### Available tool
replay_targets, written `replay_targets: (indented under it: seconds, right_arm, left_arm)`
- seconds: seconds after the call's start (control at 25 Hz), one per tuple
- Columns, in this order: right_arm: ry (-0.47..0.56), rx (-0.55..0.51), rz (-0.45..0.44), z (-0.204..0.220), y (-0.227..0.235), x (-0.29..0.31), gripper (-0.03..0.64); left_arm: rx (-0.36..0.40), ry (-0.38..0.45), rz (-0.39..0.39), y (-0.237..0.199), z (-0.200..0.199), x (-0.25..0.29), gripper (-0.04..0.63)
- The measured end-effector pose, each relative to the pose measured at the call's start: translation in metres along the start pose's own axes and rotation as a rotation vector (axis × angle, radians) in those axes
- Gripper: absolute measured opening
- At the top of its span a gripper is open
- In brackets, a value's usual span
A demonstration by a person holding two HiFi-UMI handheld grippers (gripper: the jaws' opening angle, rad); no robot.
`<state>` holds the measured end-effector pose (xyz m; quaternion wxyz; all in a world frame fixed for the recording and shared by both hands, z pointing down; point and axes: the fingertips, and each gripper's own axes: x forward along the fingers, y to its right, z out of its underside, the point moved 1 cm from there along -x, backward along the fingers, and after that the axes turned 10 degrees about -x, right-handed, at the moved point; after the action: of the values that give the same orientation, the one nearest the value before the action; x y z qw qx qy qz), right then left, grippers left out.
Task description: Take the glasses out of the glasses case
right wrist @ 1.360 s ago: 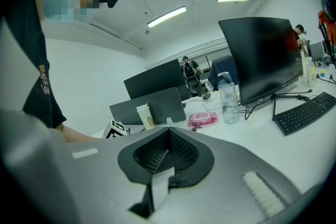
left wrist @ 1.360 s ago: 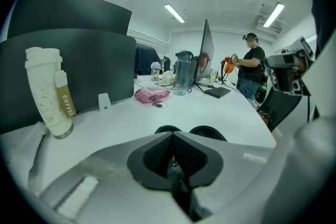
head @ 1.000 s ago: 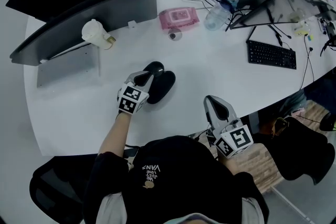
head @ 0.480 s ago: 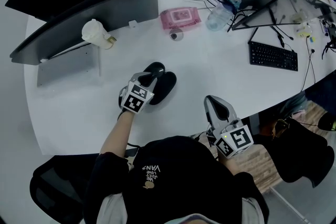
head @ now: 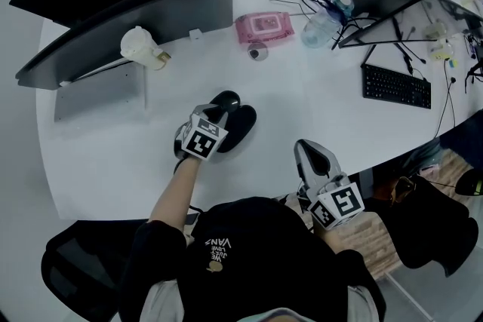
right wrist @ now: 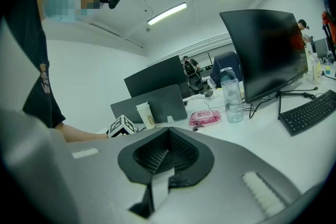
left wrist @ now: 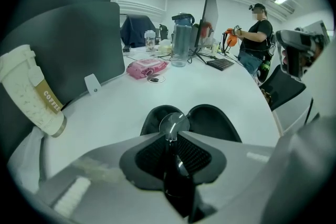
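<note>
- The left gripper (head: 218,115) is over the middle of the white bench (head: 98,154), right above the glasses case (head: 241,121).
- In the left gripper view, the left gripper (left wrist: 171,136) is clenched on the glasses (left wrist: 174,124). One round clear lens sticks up past the fingertips, and the rest of the frame runs back between the jaws.
- The glasses case (left wrist: 210,120) is black and lies open on the bench just beyond the jaws, with its two hollow halves side by side.
- Whether the glasses are fully clear of the case cannot be told.
- The right gripper (head: 308,150) is at the near edge of the bench, close to the person's body and well apart from the case.
- In its own view the right gripper (right wrist: 168,134) has its jaws pressed together with nothing between them.
- A white paper coffee cup (head: 140,47) stands to the far left of the case, beside a grey panel (head: 128,19).
- A pink wipes pack (head: 263,26) and a clear water bottle (head: 320,26) sit farther back on the bench.
- A black keyboard (head: 396,87) lies off to the right.
</note>
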<state>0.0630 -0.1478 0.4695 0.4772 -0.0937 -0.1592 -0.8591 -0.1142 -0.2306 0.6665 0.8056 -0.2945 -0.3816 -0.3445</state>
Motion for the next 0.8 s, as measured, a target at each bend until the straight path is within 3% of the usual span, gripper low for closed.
replay_targets:
  seconds: [0.24, 0.36, 0.4, 0.8]
  right_arm:
    - [0.000, 0.001, -0.003, -0.0008, 0.0030, 0.0024, 0.002]
    - [0.002, 0.002, -0.008, -0.0010, 0.0040, 0.0033, 0.002]
    - [0.003, 0.002, -0.011, -0.0011, 0.0041, 0.0036, 0.002]
    - [0.004, -0.002, -0.025, -0.0013, 0.0038, 0.0038, 0.002]
  left_arm:
    - [-0.052, -0.036, 0.011, -0.0047, 0.0027, -0.0012, 0.057]
    - [-0.059, -0.025, 0.001, -0.0064, 0.0008, -0.0005, 0.048]
    - [-0.061, -0.020, -0.005, -0.0074, -0.0001, -0.0005, 0.011]
    - [-0.093, 0.004, -0.005, -0.0077, -0.0024, -0.0065, 0.011]
